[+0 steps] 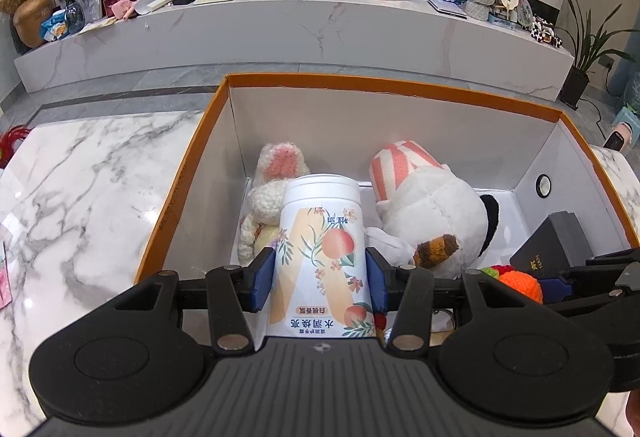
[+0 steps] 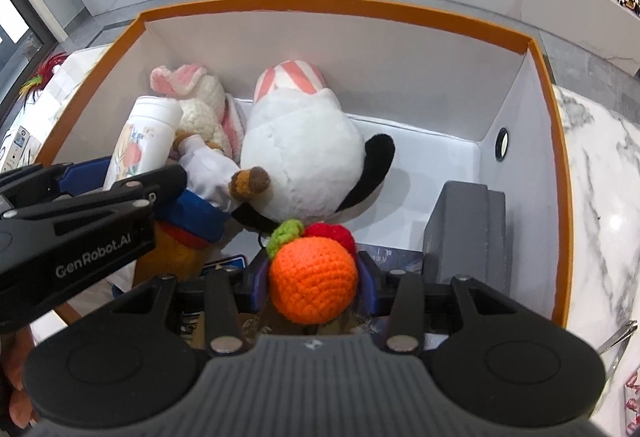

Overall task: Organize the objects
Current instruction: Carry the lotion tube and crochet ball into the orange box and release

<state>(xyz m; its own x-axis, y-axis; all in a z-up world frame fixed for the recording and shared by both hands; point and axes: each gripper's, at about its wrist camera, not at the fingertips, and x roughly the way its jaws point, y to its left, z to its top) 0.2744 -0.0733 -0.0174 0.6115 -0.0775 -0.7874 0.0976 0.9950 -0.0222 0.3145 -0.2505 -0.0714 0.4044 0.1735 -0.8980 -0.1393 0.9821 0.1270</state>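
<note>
My left gripper [image 1: 318, 277] is shut on a white peach-print canister [image 1: 320, 261], held over the left side of an orange-rimmed white box [image 1: 384, 83]. The canister also shows in the right wrist view [image 2: 146, 135]. My right gripper [image 2: 312, 277] is shut on an orange crocheted fruit [image 2: 312, 279] with a red part and a green leaf, above the box's near side. The fruit shows at the right of the left wrist view [image 1: 520, 283]. In the box lie a white plush cat [image 2: 304, 161], a crocheted bunny [image 2: 196, 97] and a dark grey case [image 2: 464, 233].
The box [image 2: 340, 7] sits on a white marble table [image 1: 88, 189]. A doll in white, blue and orange clothes [image 2: 192, 205] lies at the box's near left. A long marble TV bench [image 1: 280, 33] with clutter stands behind. Metal tongs [image 2: 618, 337] lie on the table at right.
</note>
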